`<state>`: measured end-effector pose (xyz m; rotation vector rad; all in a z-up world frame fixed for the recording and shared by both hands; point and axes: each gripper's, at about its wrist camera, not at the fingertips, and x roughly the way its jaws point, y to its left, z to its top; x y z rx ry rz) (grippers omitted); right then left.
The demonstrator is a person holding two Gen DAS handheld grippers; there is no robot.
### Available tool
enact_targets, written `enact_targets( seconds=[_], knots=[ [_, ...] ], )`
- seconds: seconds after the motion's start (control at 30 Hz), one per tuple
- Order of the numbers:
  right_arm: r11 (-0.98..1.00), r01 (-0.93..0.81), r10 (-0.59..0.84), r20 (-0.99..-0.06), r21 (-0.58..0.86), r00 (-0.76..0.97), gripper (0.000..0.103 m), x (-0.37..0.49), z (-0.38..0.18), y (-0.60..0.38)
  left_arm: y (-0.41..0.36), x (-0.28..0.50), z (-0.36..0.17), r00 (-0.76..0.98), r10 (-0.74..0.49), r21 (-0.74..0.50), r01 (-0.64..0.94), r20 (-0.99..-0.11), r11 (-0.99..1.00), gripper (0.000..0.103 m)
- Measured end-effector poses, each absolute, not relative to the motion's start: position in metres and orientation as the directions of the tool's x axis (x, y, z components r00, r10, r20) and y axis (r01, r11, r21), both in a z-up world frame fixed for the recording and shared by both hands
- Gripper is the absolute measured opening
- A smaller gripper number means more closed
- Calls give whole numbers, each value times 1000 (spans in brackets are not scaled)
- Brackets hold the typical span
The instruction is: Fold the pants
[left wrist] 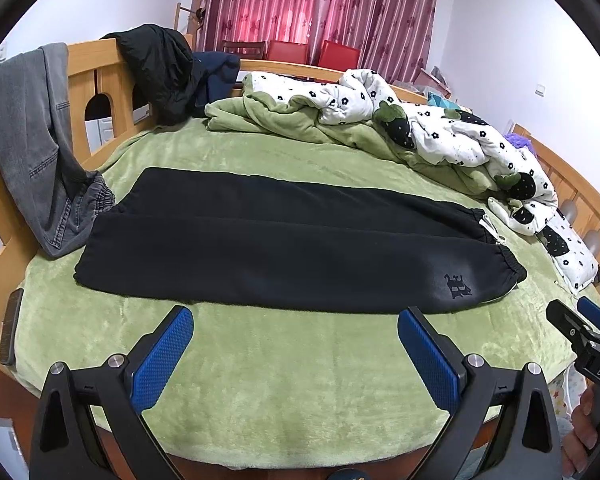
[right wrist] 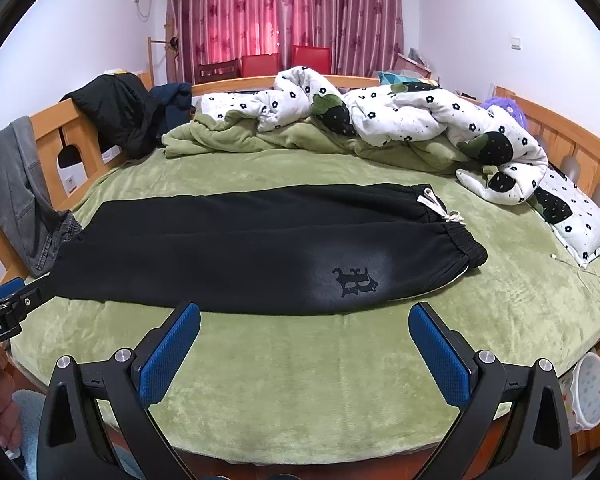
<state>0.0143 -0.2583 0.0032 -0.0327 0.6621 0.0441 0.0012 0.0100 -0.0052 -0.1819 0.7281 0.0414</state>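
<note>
While we hover at the near edge of the bed (left wrist: pixel 300 392), our left gripper (left wrist: pixel 294 354) has its blue pads spread wide with nothing between them, and our right gripper (right wrist: pixel 304 354) is the same, gaping and empty. Both sit over bare green blanket, just short of the pants (right wrist: pixel 236 252). Those are black, already doubled leg on leg, lying flat across the bed with the waistband and white drawstring (right wrist: pixel 440 210) to the right and the cuffs to the left. A logo (right wrist: pixel 354 280) faces up near the waist. Grey jeans (left wrist: pixel 32 140) hang off the rail on the left, a crumpled duvet (right wrist: pixel 400 120) sits behind, then curtains (right wrist: pixel 284 12).
</note>
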Motion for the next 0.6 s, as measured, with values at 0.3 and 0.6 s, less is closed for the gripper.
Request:
enact_targets(
  seconds=[0.3,0.6],
  knots=[
    [998,-56,42,-622,-3,782,102,13,4,-258,10,2,-6,743,-23,-152,-106,-668,983,103],
    [998,-59,42,-624,-7,780,102,13,5,-257,15,1,-7,744,-40,-182,-111,-667,977,103]
  ],
)
